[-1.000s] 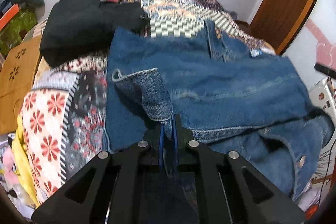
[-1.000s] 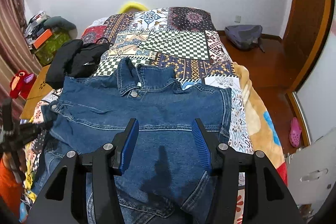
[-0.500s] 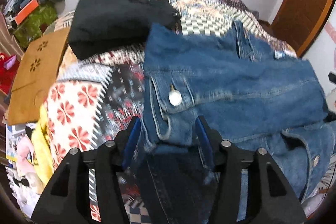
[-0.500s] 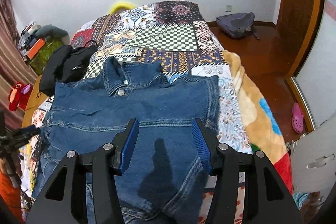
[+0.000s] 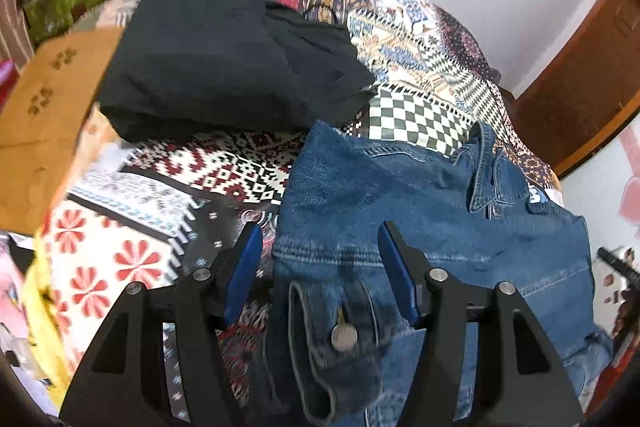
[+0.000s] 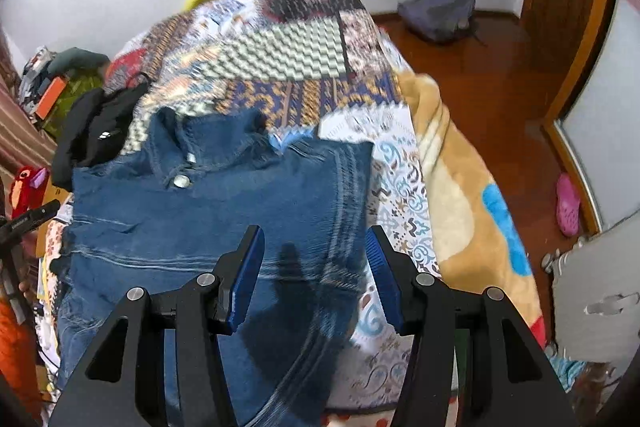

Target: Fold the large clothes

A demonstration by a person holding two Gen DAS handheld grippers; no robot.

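A blue denim jacket (image 5: 420, 195) lies spread, collar away from me, on a patchwork bedspread (image 5: 416, 27). Its sleeve cuff with a metal button (image 5: 344, 337) lies folded on the jacket's left side. My left gripper (image 5: 320, 231) hovers over that cuff and its jaws are opening; the cuff shows between them, but the pads do not press on it. In the right wrist view, the jacket (image 6: 208, 211) fills the lower left. My right gripper (image 6: 314, 231) is open above the jacket's right half, holding nothing.
A pile of black clothes (image 5: 224, 59) sits on the bed left of the collar. A brown cardboard box (image 5: 44, 115) stands beside the bed's left edge. On the wooden floor to the right lie a grey backpack (image 6: 440, 15) and a pink shoe (image 6: 568, 203).
My left gripper was shut on the denim cuff; it has let go, opened wide and shifted sideways. The cuff now rests on the jacket. My right gripper has sunk towards the jacket.
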